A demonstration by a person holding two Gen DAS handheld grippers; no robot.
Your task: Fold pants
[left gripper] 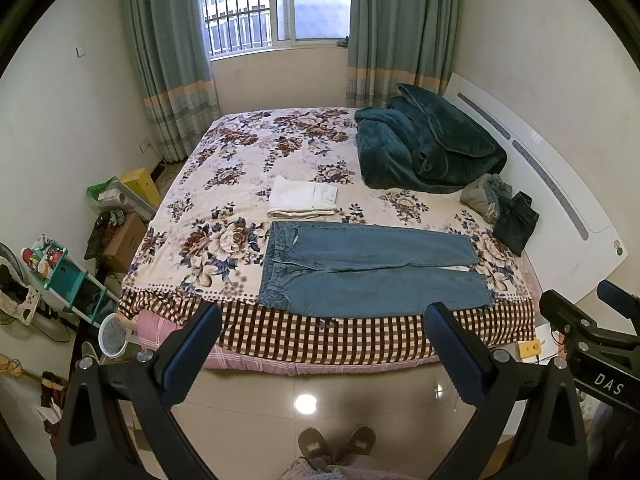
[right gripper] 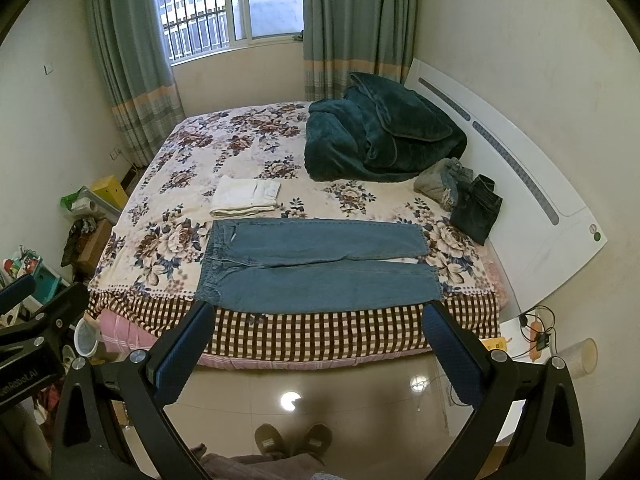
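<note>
Blue jeans [left gripper: 372, 270] [right gripper: 316, 266] lie flat along the bed's near edge, waistband to the left and both legs stretched to the right. My left gripper [left gripper: 322, 320] stands open, held back from the bed over the floor, nothing between its fingers. My right gripper [right gripper: 318, 318] is open too, likewise short of the bed edge. The right gripper's body [left gripper: 588, 328] shows at the right of the left wrist view. The left gripper's body [right gripper: 36, 320] shows at the left of the right wrist view.
The floral bedspread [left gripper: 240, 168] carries a folded white garment [left gripper: 302, 197] behind the jeans, a teal blanket heap [left gripper: 428, 148], and crumpled dark clothes [left gripper: 500, 210] by the white headboard [left gripper: 560, 184]. Boxes and shelves [left gripper: 72, 276] crowd the left wall. A person's slippers [left gripper: 338, 442] stand on the tiled floor.
</note>
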